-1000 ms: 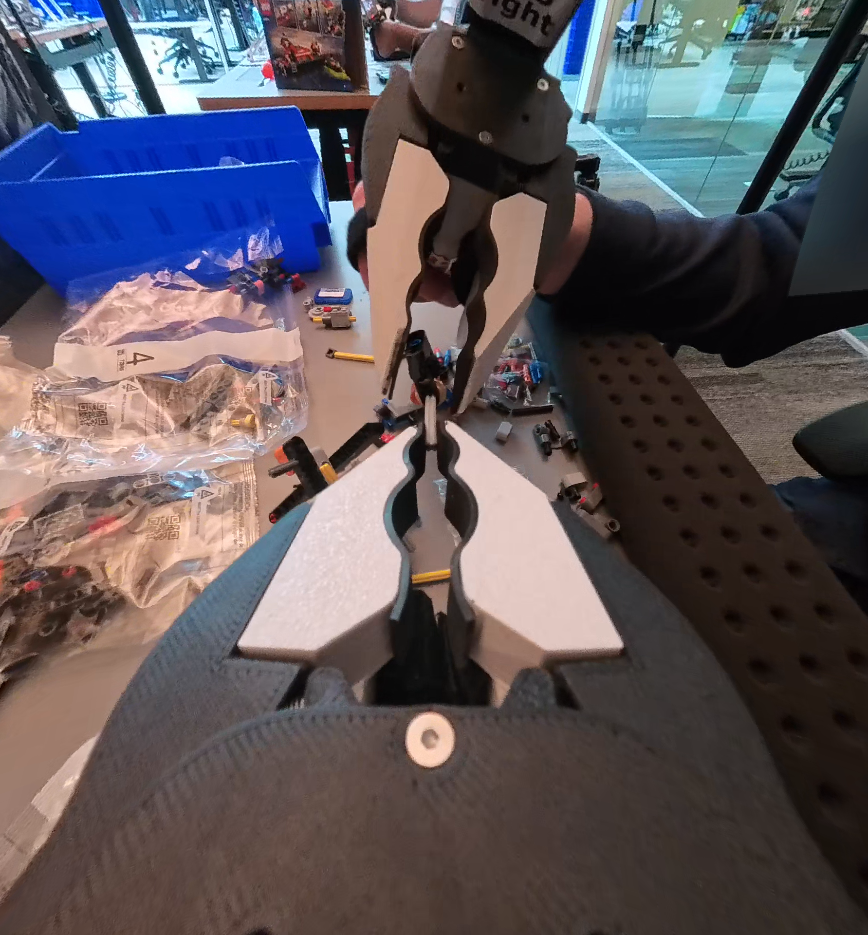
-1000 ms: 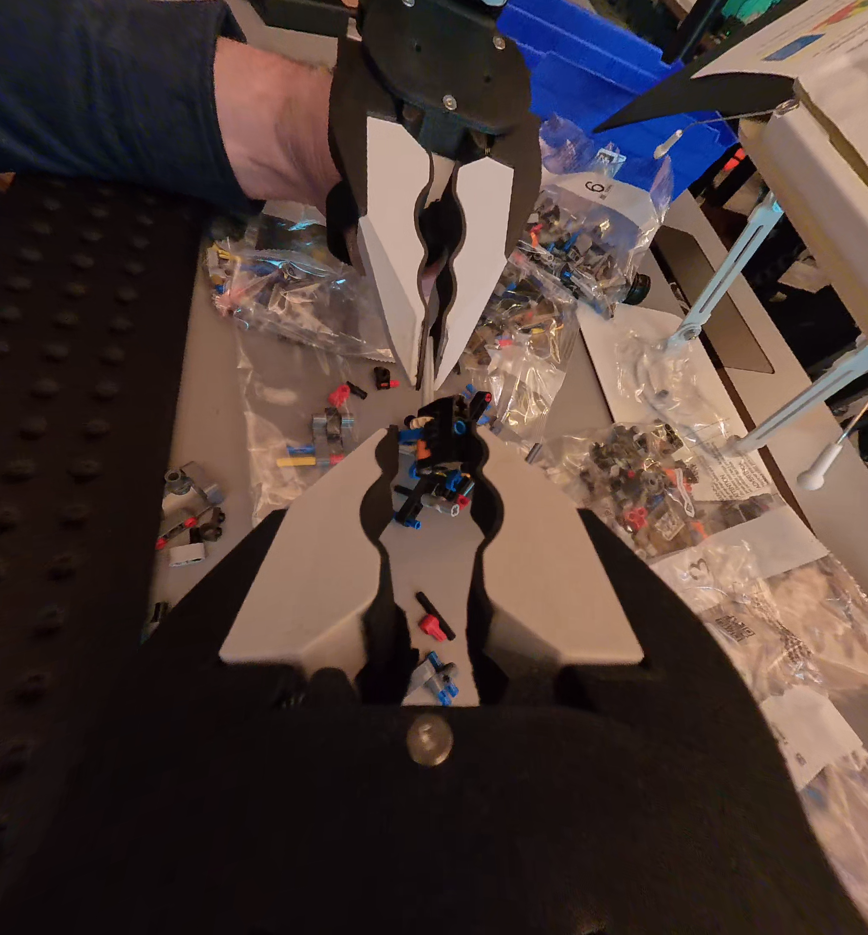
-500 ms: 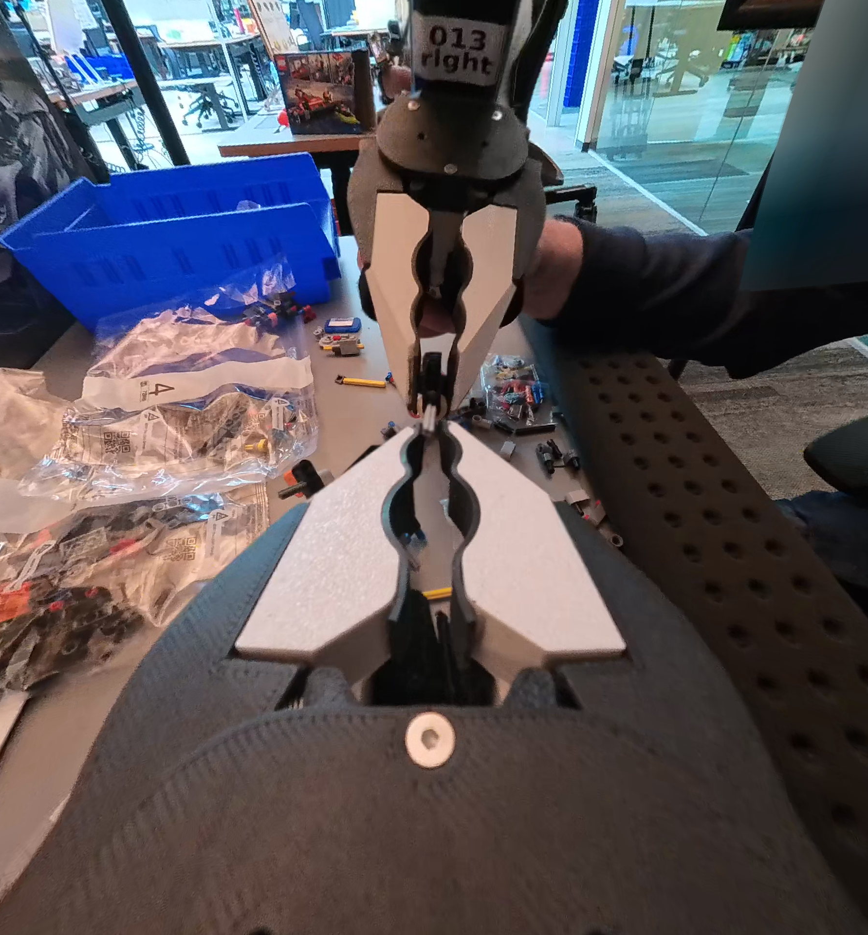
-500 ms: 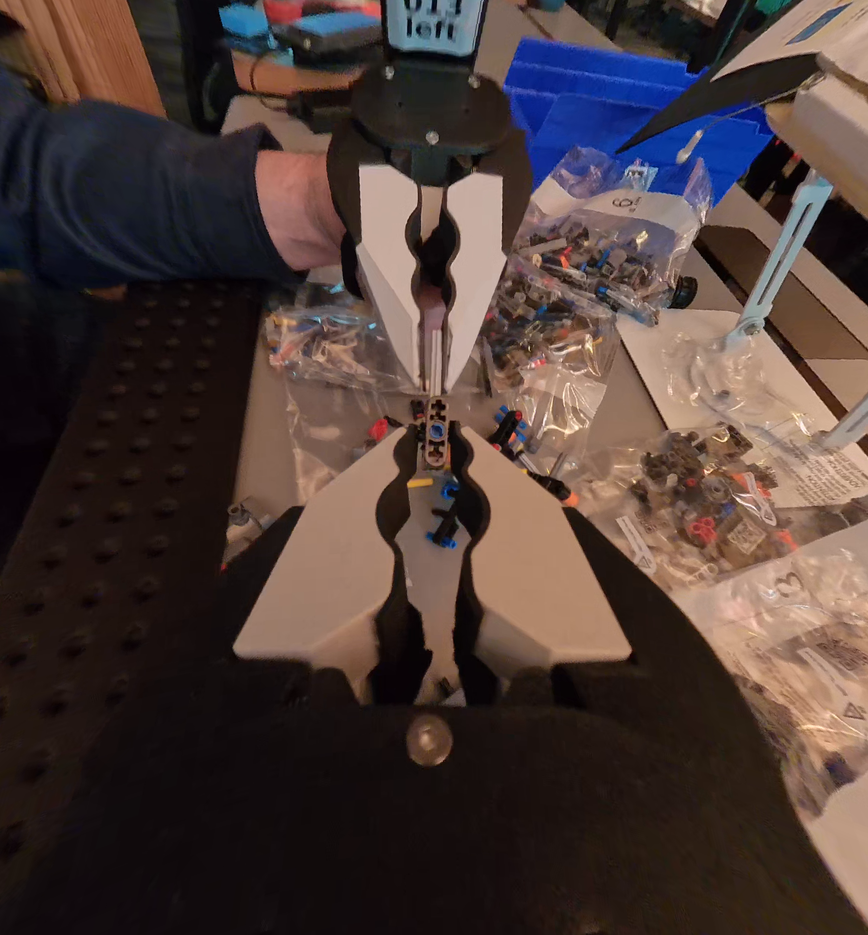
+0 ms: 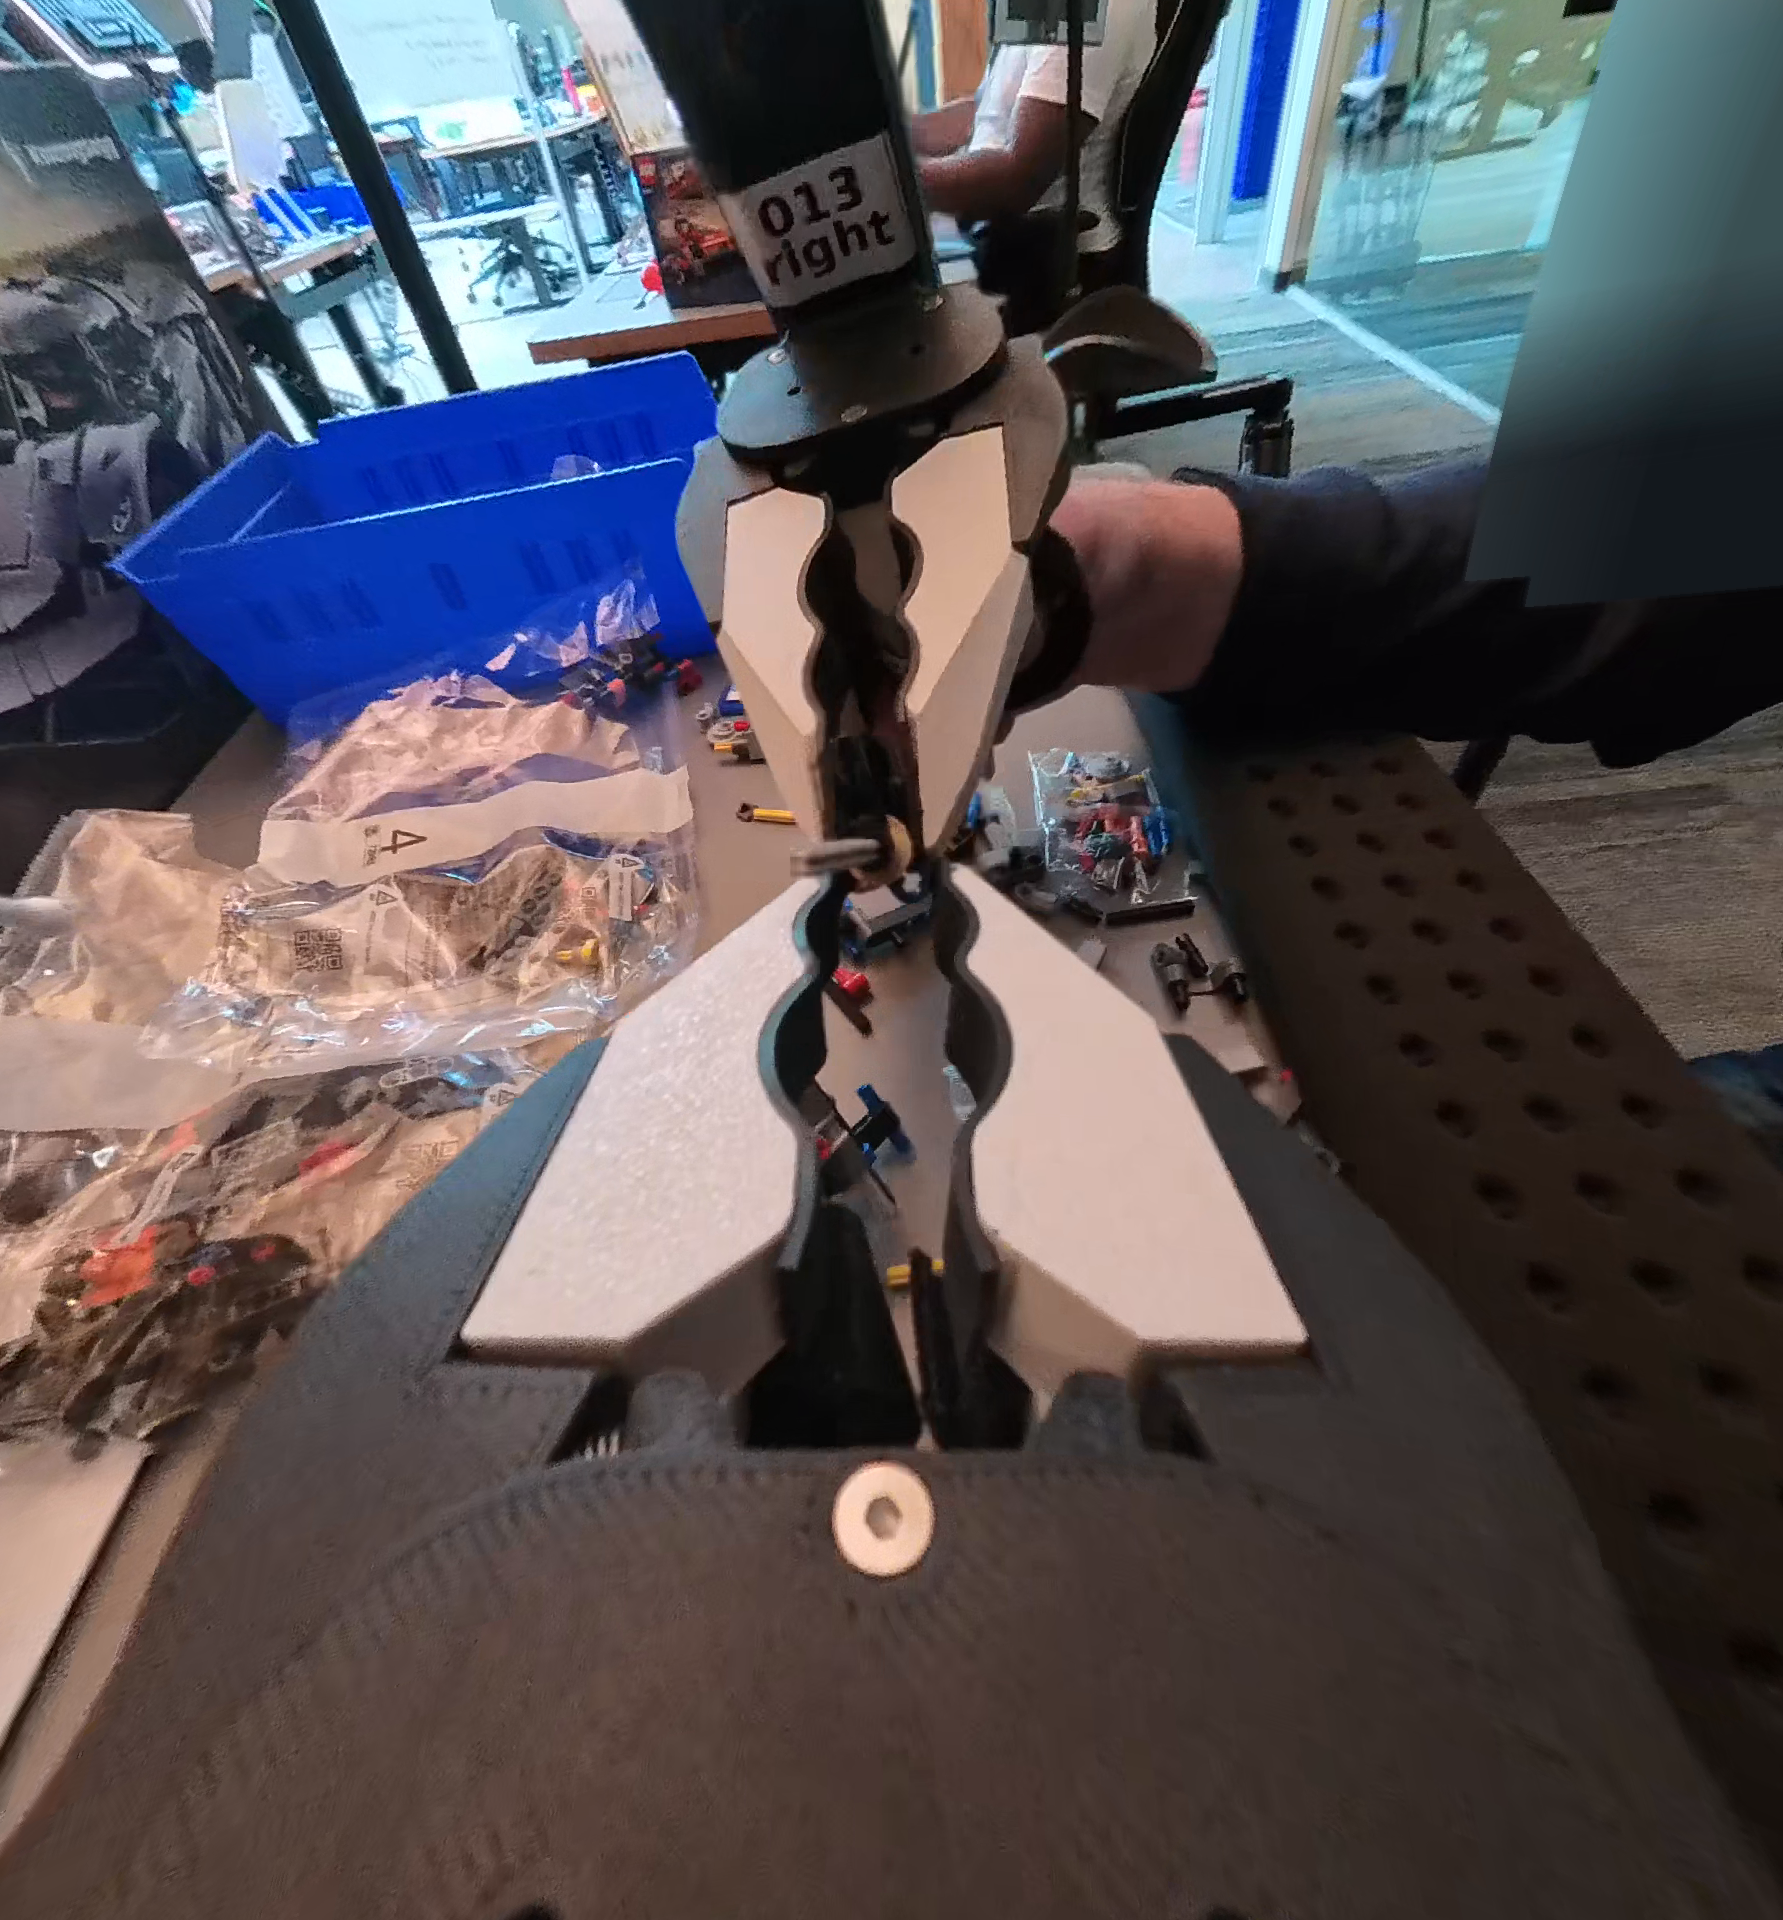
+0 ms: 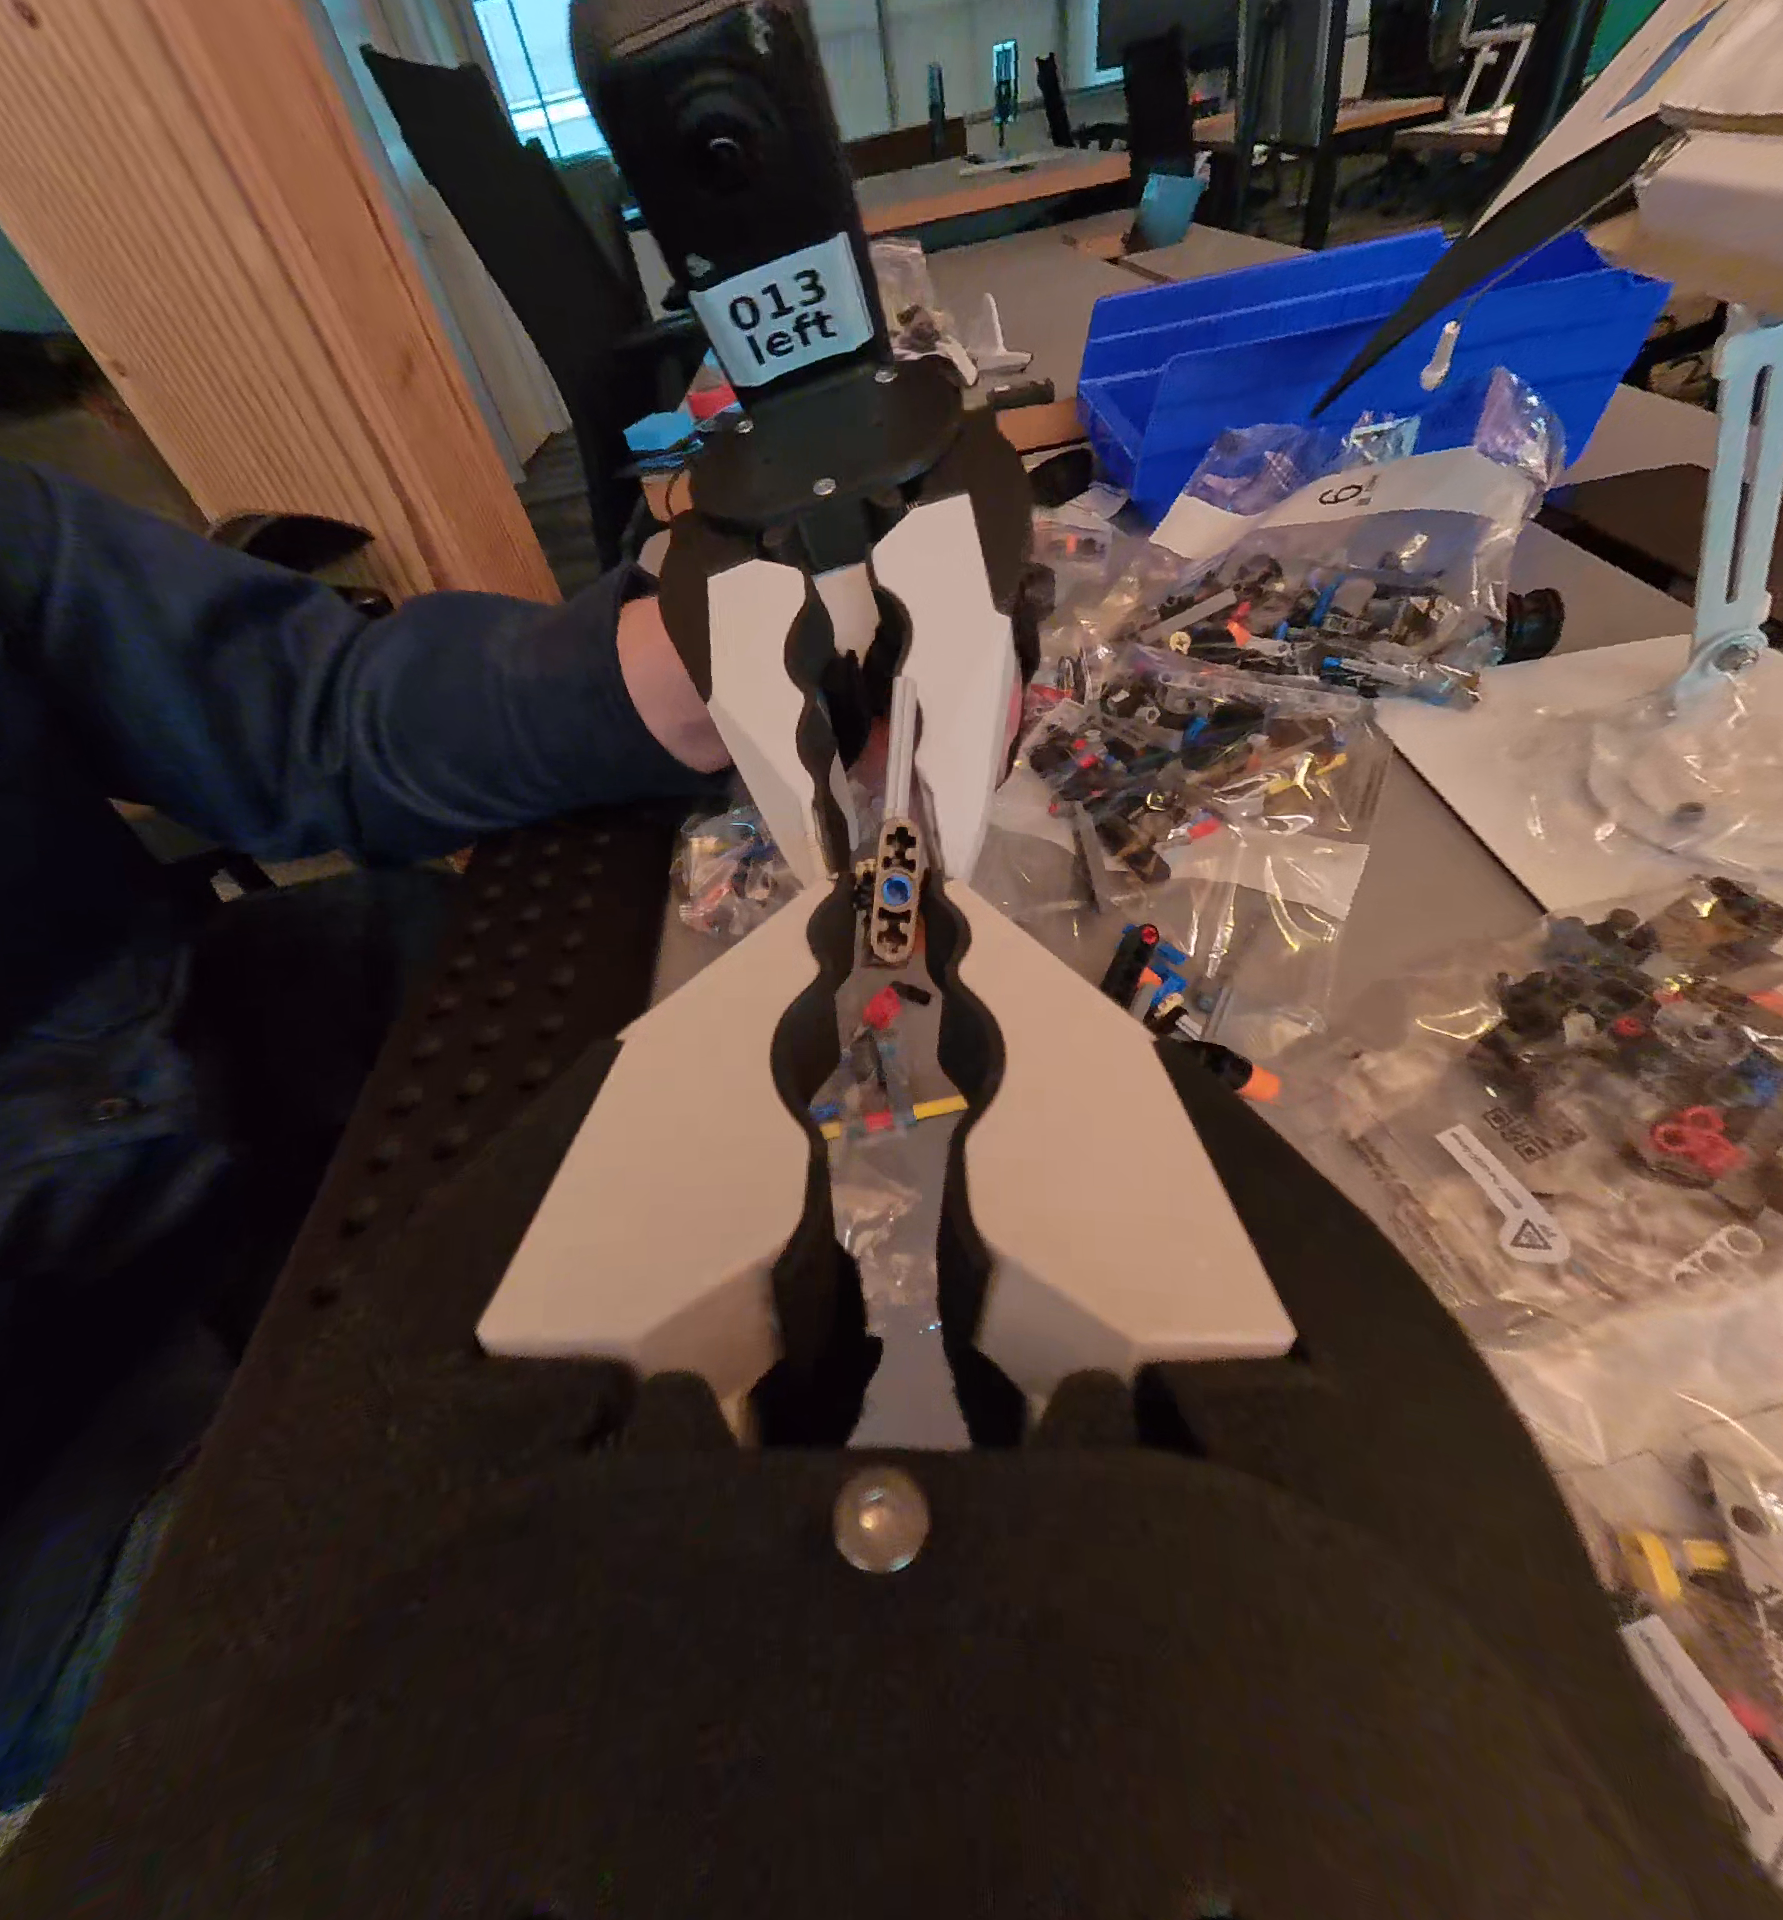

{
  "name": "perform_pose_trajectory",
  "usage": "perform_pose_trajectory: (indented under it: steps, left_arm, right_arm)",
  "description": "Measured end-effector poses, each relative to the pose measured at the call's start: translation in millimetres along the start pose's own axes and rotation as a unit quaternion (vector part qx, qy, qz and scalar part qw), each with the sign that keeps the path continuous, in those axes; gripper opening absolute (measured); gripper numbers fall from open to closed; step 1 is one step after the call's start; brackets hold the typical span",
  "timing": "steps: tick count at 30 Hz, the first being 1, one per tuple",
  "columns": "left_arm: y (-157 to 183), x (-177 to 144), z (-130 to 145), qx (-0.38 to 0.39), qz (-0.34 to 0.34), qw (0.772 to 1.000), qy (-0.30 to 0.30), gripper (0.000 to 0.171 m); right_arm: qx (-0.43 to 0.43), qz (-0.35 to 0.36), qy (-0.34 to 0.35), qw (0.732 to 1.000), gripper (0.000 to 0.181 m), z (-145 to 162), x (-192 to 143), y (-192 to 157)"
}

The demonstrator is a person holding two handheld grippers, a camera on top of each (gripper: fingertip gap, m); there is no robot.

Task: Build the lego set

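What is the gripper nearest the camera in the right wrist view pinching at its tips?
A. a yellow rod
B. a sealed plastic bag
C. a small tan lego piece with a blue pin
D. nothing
C: the right gripper is closed on the tan lego piece with a blue pin at its middle.

Each gripper, the left gripper (image 5: 882, 894) and the right gripper (image 6: 887, 894), has white wedge-shaped fingers (image 5: 1084, 1153) with wavy black inner edges on a dark textured body. A silver screw (image 5: 882, 1520) sits at its centre. Both of the person's arms wear dark navy sleeves (image 6: 347, 707), and a white label (image 6: 783, 312) marks each black handle
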State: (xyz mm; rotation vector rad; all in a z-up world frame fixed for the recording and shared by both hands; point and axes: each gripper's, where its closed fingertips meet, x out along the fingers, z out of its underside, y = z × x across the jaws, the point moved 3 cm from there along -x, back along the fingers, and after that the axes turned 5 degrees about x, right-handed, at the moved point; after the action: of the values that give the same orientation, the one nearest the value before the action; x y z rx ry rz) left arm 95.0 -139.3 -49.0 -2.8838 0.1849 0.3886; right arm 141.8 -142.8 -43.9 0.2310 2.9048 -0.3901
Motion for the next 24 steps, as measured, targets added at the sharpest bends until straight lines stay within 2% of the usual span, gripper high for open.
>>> perform_pose_trajectory:
  steps: [3, 24]
  left_arm:
    - [3, 0, 0, 0.013, 0.003, 1.000, -0.006, 0.011]
    - [14, -4, -5, 0.028, 0.036, 0.999, 0.009, 0.006]
  right_arm:
    - [0.008, -0.012, 0.003, 1.000, 0.011, -1, 0, -2]
    - [0.013, -0.068, 0.000, 0.998, 0.011, 0, -4, -14]
